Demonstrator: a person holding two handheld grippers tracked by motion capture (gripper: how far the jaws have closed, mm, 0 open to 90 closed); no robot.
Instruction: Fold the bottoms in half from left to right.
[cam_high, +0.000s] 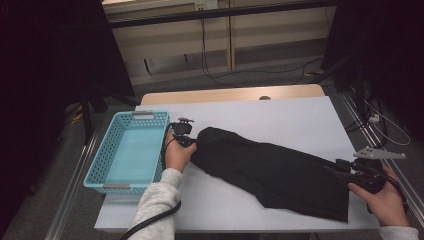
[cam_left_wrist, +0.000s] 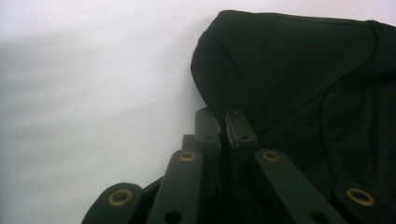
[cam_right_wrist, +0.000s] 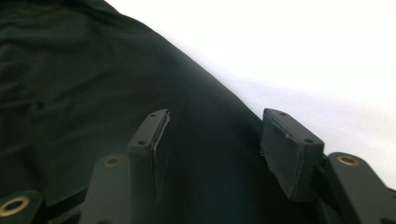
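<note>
— Fabric: where is the long black soft cloth garment (cam_high: 272, 172) seen?
— Across frame centre, on the white tabletop (cam_high: 280, 120); a turquoise perforated plastic basket (cam_high: 127, 150) is shown in the high view.
— Tongs?
— Left gripper (cam_left_wrist: 223, 122) is clamped on the garment's rounded edge; right gripper (cam_right_wrist: 217, 135) is held spread over its folds.

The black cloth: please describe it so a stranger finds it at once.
On the white table, right of the blue basket, lies the black cloth, stretched slantwise between both hands. It is the one dark, soft thing there.
</note>
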